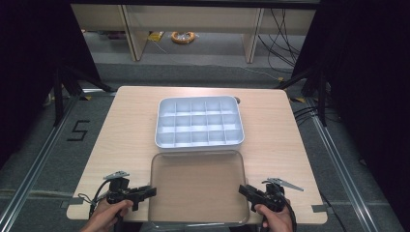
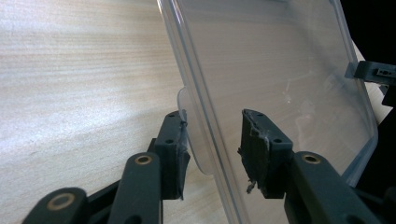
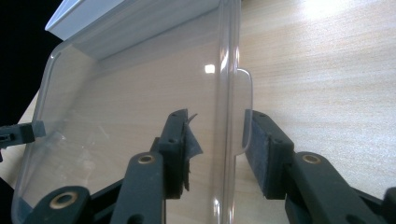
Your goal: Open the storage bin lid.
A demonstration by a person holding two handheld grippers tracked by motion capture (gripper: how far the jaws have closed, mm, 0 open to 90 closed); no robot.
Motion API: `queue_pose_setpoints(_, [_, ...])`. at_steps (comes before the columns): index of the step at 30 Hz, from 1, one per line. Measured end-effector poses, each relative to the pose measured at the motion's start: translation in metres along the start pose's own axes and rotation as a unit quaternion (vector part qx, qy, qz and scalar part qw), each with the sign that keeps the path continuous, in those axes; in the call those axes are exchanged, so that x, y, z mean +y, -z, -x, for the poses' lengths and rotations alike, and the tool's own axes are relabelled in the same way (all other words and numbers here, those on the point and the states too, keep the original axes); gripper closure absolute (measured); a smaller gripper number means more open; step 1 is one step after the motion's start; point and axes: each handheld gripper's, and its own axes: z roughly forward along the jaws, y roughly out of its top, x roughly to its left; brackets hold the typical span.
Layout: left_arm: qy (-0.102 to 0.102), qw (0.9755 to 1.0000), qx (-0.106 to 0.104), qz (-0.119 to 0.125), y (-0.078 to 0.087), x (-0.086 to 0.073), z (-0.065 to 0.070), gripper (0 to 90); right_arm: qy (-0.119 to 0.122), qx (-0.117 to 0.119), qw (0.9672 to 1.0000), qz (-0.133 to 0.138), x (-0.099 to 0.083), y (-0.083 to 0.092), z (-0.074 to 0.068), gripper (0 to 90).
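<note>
Both tongs, left (image 1: 151, 191) and right (image 1: 243, 190), sit loosely open around the clear plastic rectangular lid's (image 1: 198, 186) side tabs, so I'd back out level without nudging it on the surface (image 1: 125, 125).

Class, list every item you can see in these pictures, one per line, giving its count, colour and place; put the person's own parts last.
Divided tray: one, white, middle of the table, many small compartments, none with contents I can make out.
Clear lid: one, transparent, flat on the table just in front of the tray, between the two grippers.
Table: one, light wood.
Cable coil: one, orange-yellow, on the floor beyond the table.
Floor marking "5": one, black, left of the table.
Left gripper: one, black, jaws either side of the lid's left edge tab, not pressing.
Right gripper: one, black, jaws astride the lid's right edge tab, gaps on both sides.
Hands: two, at the near table edge.
</note>
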Motion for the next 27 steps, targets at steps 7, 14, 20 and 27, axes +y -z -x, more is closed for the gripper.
queue_pose_setpoints(7, [0.005,1.0000,0.001,-0.001,-0.003,0.000,0.001,59.1,-0.002,-0.006,0.9999,-0.015,0.001,0.000,-0.002,59.6])
queue_pose_setpoints(14, [0.000,0.9999,0.012,-0.005,-0.003,0.001,0.000,57.5,0.006,-0.014,0.9997,-0.019,0.000,-0.002,-0.006,57.7])
queue_pose_setpoints(20, [0.003,0.9998,0.017,-0.006,-0.003,0.001,-0.002,56.2,0.028,-0.023,0.9989,-0.030,0.000,-0.006,-0.011,55.5])
queue_pose_setpoints(27, [0.001,0.9997,0.025,-0.001,-0.003,0.003,0.000,48.4,0.019,-0.032,0.9990,-0.023,0.001,-0.007,-0.010,49.9])
